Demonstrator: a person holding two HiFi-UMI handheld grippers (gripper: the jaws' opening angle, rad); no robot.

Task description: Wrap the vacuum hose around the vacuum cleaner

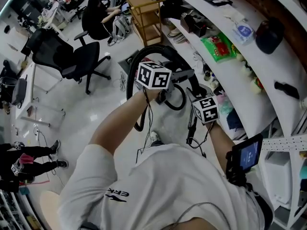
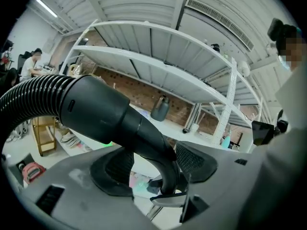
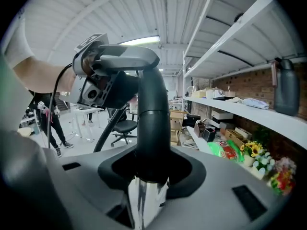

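Note:
The black ribbed vacuum hose [image 1: 144, 51] arches up in front of me, and in the left gripper view the hose [image 2: 33, 95] runs into a dark grey curved handle [image 2: 110, 114]. My left gripper [image 1: 184, 75] [image 2: 153, 169] is shut on the thin bend of that handle. My right gripper [image 1: 192, 92] [image 3: 151, 171] is shut on the upright tube [image 3: 152, 119], where black plastic meets a chrome pipe [image 3: 144, 195]. In the right gripper view the left gripper [image 3: 103, 75] sits at the top of the handle. I cannot make out the cleaner's body.
A long white shelf [image 1: 268, 95] runs along the right, carrying a green packet [image 1: 218, 47] and a dark jug [image 1: 269, 35]. A wooden trolley [image 1: 146, 16] and a black office chair [image 1: 72, 56] stand ahead. One person sits at the back [image 1: 98, 18]; another stands lower left [image 1: 29, 162].

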